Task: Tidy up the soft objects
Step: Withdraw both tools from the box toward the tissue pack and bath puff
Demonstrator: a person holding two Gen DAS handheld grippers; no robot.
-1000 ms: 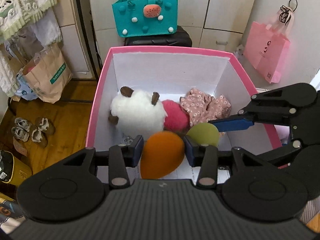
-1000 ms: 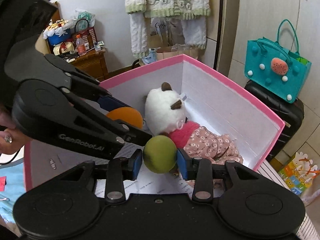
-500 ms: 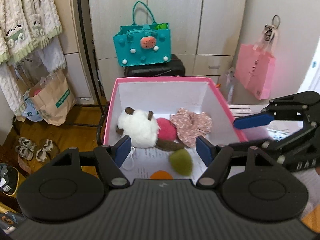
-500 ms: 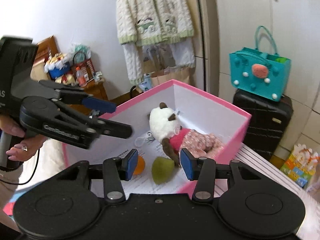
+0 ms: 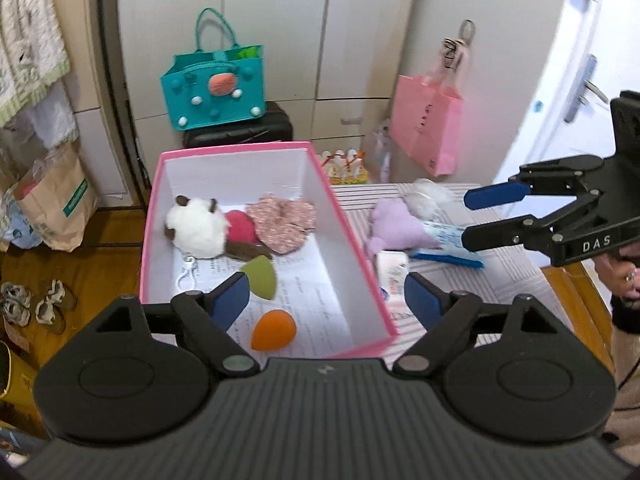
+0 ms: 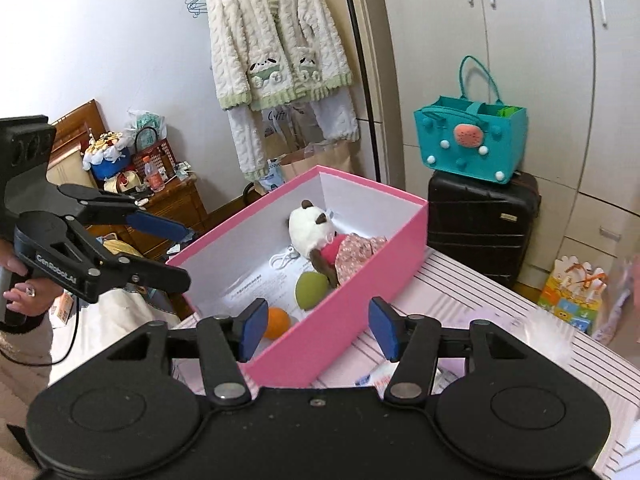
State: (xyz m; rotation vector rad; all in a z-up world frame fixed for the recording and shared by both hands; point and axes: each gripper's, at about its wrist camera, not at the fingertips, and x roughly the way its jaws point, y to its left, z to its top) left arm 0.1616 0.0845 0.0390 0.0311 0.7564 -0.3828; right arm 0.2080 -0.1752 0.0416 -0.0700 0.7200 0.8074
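Hovering above the near end of the pink cardboard box with white inside walls (image 5: 352, 240), the left gripper (image 5: 326, 302) has its blue-padded jaws spread wide, just been opening, nothing between the pads. Right gripper (image 6: 314, 330) likewise parted and empty, jaws just been opening; in the left wrist view it shows at the right edge of frame (image 5: 468, 218), a person's hand (image 5: 622, 276) on its grip.

Box contents, lower centre of the left wrist frame:
- orange teardrop foam sponge (image 5: 274, 330) lying on the printed paper lining, nearest the camera
- olive-green teardrop foam sponge (image 5: 262, 276) just beyond it, apart from the orange one
- white fluffy plush toy with brown ears, red top and floral skirt (image 5: 198, 228) at the far end

Right of the box, on the striped tabletop (image 5: 504, 276): lilac plush piece (image 5: 394, 228), white fluffy item behind it, touching or not cannot be told
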